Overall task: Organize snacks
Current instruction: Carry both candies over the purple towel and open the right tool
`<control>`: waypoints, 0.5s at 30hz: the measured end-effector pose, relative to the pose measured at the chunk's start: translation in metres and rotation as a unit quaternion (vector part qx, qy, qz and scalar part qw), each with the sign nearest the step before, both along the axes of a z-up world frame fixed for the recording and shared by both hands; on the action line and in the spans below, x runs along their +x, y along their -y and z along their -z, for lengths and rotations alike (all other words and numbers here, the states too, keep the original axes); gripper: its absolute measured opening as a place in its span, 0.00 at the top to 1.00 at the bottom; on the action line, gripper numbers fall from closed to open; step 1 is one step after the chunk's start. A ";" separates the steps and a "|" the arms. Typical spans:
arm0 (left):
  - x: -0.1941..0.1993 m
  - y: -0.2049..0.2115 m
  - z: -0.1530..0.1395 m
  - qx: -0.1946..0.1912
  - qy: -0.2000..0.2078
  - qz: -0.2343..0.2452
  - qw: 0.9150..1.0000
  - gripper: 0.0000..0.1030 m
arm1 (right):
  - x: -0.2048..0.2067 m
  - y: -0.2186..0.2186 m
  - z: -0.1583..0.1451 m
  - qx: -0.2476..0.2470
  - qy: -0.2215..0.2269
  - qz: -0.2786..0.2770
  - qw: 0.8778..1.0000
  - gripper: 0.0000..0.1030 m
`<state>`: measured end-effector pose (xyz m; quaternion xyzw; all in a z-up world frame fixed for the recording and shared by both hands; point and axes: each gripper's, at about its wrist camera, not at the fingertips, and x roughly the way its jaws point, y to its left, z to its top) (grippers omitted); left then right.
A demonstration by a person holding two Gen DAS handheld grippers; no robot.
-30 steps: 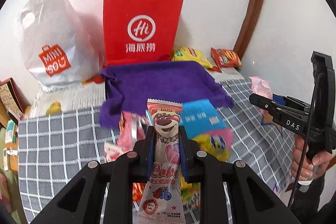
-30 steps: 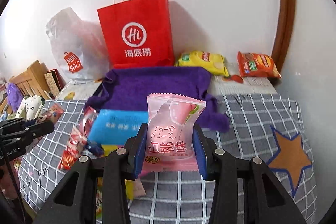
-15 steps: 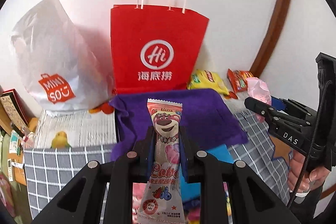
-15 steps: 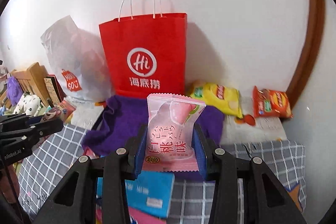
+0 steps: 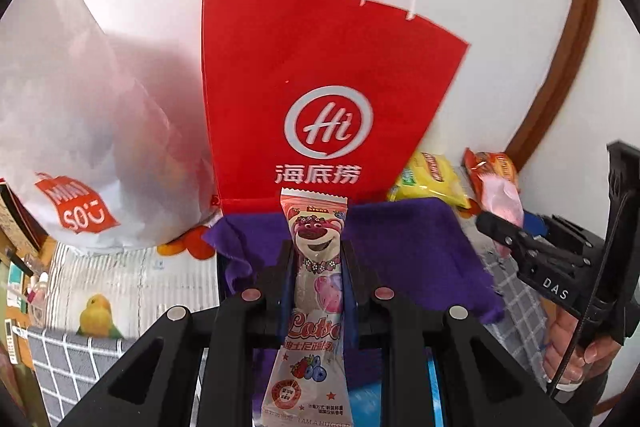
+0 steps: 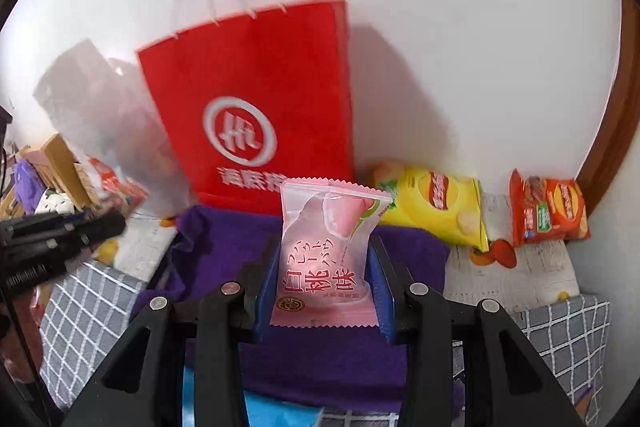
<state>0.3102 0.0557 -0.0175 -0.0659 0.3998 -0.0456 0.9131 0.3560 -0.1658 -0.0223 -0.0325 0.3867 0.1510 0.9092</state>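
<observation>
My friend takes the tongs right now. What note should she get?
Left tongs: shut on the bear snack stick.
Right tongs: shut on the pink peach packet.
Both hang over the purple cloth, in front of the red paper bag.
Yellow chip bag and orange chip bag lie by the wall.
Done: both snacks picked up.
Left: set them down, probably on the cloth or in the bag, then sort the rest.

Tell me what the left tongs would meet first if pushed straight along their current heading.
Probably the purple cloth just ahead of the left tongs, which are clamped on the bear snack bar; the red paper bag stands right behind it. Depth is uncertain.
</observation>
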 end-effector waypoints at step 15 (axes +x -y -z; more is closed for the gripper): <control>0.028 -0.023 0.048 -0.009 -0.049 -0.008 0.999 0.81 | 0.031 0.018 0.053 -0.036 -0.029 -0.005 0.999 0.60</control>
